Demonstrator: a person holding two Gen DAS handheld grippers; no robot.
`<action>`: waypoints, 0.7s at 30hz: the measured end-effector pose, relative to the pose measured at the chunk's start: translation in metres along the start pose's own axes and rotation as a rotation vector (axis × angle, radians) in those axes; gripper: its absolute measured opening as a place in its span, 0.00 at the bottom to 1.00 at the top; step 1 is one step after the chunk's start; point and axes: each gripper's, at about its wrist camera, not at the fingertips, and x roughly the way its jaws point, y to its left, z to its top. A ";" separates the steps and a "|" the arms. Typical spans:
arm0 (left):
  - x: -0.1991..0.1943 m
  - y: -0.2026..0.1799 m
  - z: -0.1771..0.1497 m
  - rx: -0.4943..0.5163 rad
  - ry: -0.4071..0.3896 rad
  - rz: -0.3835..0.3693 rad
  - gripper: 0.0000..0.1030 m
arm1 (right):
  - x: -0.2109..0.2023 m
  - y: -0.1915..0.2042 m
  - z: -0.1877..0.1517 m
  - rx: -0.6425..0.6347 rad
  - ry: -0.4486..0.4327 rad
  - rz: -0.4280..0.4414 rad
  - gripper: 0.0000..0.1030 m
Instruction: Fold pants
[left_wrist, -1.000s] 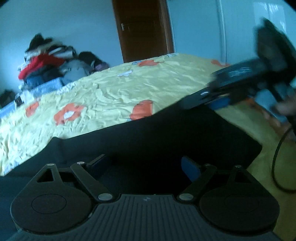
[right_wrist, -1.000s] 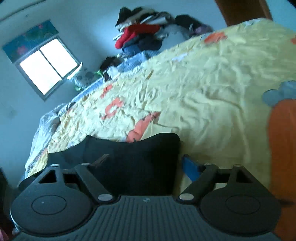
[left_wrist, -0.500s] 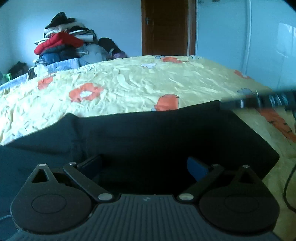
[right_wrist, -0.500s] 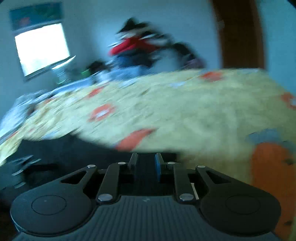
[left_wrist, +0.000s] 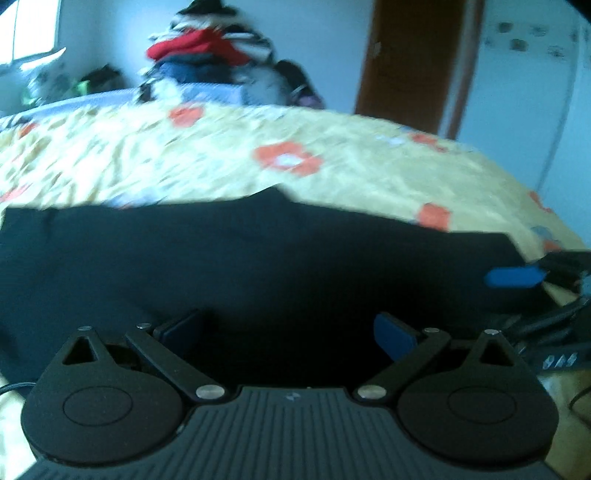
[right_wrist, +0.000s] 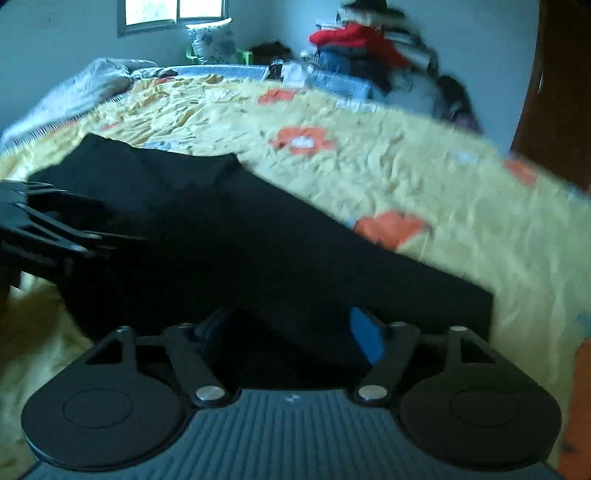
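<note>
Left wrist: jaws wide over pants (left_wrist: 258, 266).

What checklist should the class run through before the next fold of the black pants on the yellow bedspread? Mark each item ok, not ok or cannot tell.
1. Pants lie on the bedspread, spread fairly flat: ok.
2. Left gripper open, nothing pinched: ok.
3. Right gripper free of cloth: ok; its jaws have just been opening, and the fabric lies beyond the pads.
4. Grippers clear of each other: ok; they are close, but apart in both views.
5. Pants edges lined up: cannot tell, the pictures are blurred.
6. Clothes pile away from the pants: ok.
</note>
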 end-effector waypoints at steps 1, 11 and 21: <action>-0.006 0.010 -0.002 -0.017 -0.008 0.007 0.98 | -0.001 0.003 0.005 -0.001 0.002 -0.001 0.70; -0.053 0.117 -0.005 -0.221 -0.088 0.194 0.97 | -0.014 0.112 0.077 -0.282 -0.172 0.184 0.71; -0.113 0.191 -0.010 -0.400 -0.211 0.326 0.96 | 0.017 0.240 0.072 -0.659 -0.200 0.212 0.70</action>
